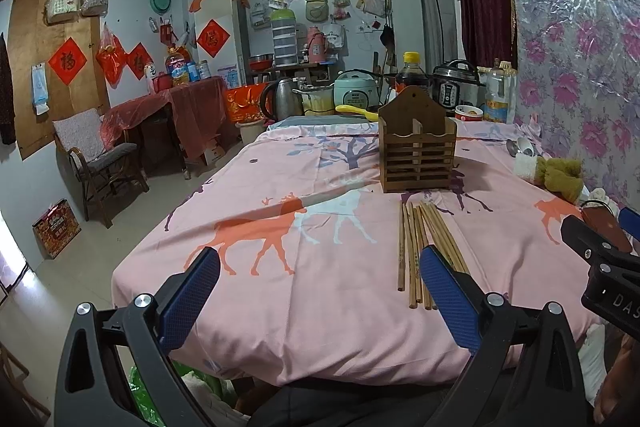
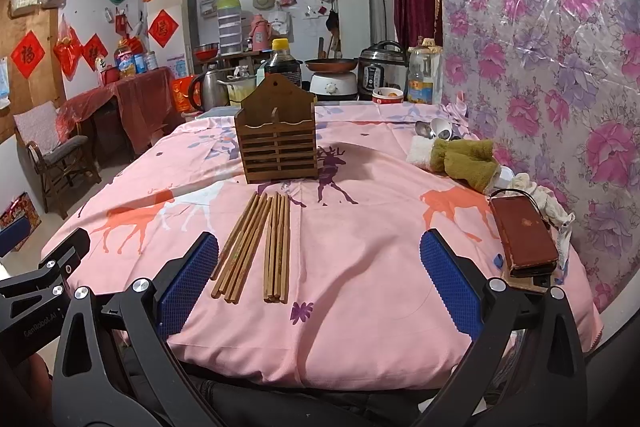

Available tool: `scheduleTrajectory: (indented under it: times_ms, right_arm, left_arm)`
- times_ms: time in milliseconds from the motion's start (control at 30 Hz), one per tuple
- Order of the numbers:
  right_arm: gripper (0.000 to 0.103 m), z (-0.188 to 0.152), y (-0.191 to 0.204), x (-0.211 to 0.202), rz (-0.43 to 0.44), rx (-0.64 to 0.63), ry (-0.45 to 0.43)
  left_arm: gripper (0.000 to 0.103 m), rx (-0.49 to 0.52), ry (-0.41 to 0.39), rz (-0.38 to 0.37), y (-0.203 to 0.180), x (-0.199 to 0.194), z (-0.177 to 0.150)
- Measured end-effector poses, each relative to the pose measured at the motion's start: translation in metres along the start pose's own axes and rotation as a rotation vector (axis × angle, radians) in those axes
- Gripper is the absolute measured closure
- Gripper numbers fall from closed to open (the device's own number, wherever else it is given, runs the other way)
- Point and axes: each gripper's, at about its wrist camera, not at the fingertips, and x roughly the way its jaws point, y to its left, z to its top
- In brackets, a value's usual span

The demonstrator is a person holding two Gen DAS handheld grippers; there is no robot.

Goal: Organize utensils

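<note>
Both jaws wide and empty, left gripper (image 1: 320, 291), right gripper (image 2: 320, 279), chopsticks (image 2: 256, 247) on pink tablecloth (image 2: 360, 267), wooden holder (image 2: 276, 147) behind, cluttered kitchen.

Ahead of my right gripper (image 2: 319, 281), whose pads (image 2: 189, 281) are blue with a fine dotted texture on black arms, the cloth (image 2: 360, 247) is pink, printed with orange, white and purple deer. The chopsticks (image 2: 256, 247) just beyond its left finger are light tan; the slatted holder (image 2: 276, 143) further on is dark brown. Off to its right I see an olive-green towel (image 2: 466, 161), a reddish-brown wallet (image 2: 522, 233), and a wall covering (image 2: 540, 47) of pink and lilac flowers.
</note>
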Motion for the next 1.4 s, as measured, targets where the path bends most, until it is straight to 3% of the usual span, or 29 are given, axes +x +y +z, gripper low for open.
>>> scheduleTrajectory:
  times_ms: [1400]
  right_arm:
    - [0.007, -0.0023, -0.003, 0.0048, 0.003, 0.004, 0.016]
  left_arm:
    - [0.005, -0.007, 0.009, 0.002, 0.002, 0.0021, 0.0016]
